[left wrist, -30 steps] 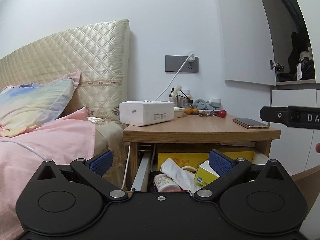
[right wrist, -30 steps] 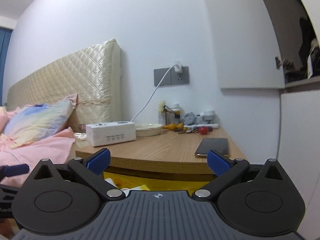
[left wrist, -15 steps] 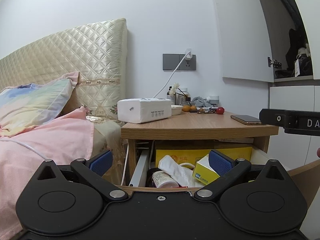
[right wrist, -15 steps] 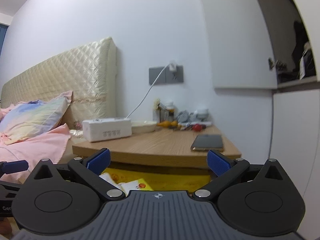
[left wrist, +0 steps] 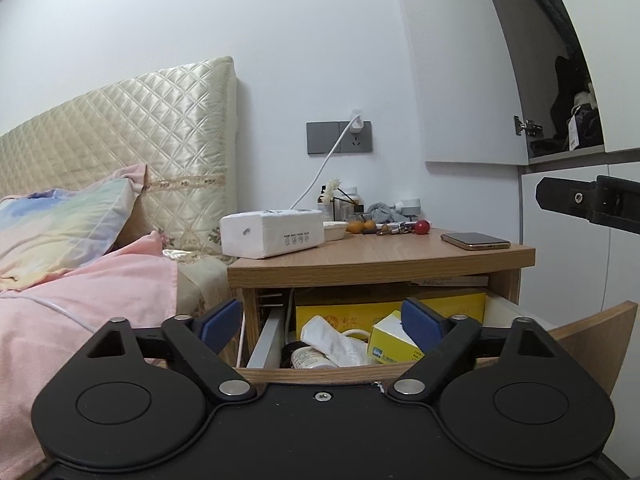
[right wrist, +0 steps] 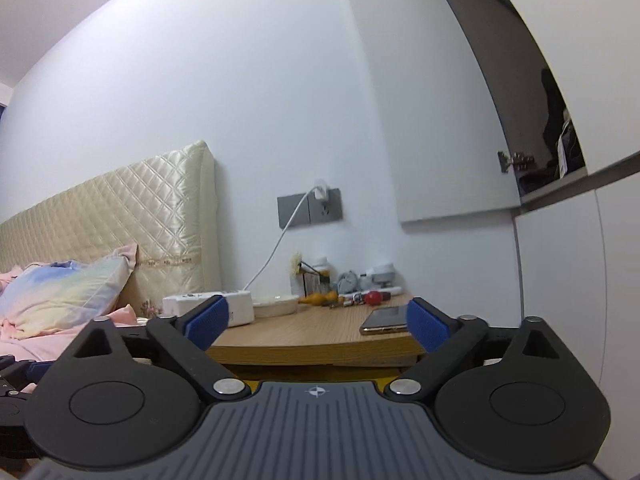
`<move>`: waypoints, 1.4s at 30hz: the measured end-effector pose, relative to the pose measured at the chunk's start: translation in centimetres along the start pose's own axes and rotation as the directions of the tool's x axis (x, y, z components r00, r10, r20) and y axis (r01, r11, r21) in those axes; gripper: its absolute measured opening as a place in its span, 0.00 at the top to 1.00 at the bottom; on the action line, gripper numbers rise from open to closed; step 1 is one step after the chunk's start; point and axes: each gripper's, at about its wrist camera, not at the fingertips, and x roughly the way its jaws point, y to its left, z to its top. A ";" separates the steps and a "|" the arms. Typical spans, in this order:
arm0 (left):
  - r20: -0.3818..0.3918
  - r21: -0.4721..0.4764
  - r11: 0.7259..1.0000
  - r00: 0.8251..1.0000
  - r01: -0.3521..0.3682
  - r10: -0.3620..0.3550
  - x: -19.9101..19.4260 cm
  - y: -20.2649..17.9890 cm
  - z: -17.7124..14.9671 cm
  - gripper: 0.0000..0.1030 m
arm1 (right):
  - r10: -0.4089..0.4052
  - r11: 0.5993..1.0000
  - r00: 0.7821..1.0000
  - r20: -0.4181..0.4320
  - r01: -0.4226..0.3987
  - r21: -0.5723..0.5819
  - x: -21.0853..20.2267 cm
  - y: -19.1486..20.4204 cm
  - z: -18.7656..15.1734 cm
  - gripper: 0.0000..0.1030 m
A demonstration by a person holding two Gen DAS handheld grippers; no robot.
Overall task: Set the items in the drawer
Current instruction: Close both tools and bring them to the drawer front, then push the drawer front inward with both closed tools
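Drawer [left wrist: 568, 332] of the bedside cabinet stood pulled out below the tabletop [left wrist: 380, 256], its wooden front just ahead of my left hand-held gripper [left wrist: 320, 320], whose blue-padded fingers [left wrist: 218, 320] were spread wide apart with nothing between them. Inside the drawer I saw a yellow box [left wrist: 390, 342], a crumpled white wrapper [left wrist: 332, 340], a small bottle [left wrist: 308, 358] lying low near the front, and a larger yellow carton [left wrist: 384, 306] at the back.

On the tabletop sat a white tissue pack [left wrist: 272, 234] at the bed-side end, a shallow white dish [left wrist: 334, 230] just beside it, a phone [left wrist: 476, 241] lying flat near the opposite front corner, and a red ball [left wrist: 422, 226] among small clutter by the wall. A white cable [left wrist: 320, 172] ran up to the wall socket [left wrist: 356, 136].

My right hand-held gripper [right wrist: 318, 320] was held level with the tabletop edge, its fingers likewise wide apart and empty; the phone [right wrist: 386, 320] lay just inside its right finger in that view. Part of the right hand-held gripper showed at the far right edge of the left wrist view.
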 end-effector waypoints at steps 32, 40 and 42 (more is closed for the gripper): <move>0.015 -0.011 1.000 1.000 -0.015 0.015 -5.8 -1.0 -3.0 0.94 | -0.069 0.996 0.989 -0.128 0.062 -0.061 -4.4 2.7 -3.2 0.81; -0.010 0.002 1.000 1.000 0.001 -0.001 -6.0 -1.8 -4.2 0.95 | -0.088 0.994 0.983 -0.159 0.076 -0.080 -4.9 3.0 -4.4 0.92; -0.011 -0.001 1.000 1.000 -0.004 0.004 -5.9 -1.7 -4.3 0.95 | -0.091 0.993 0.980 -0.175 0.077 -0.087 -4.8 3.1 -4.8 0.93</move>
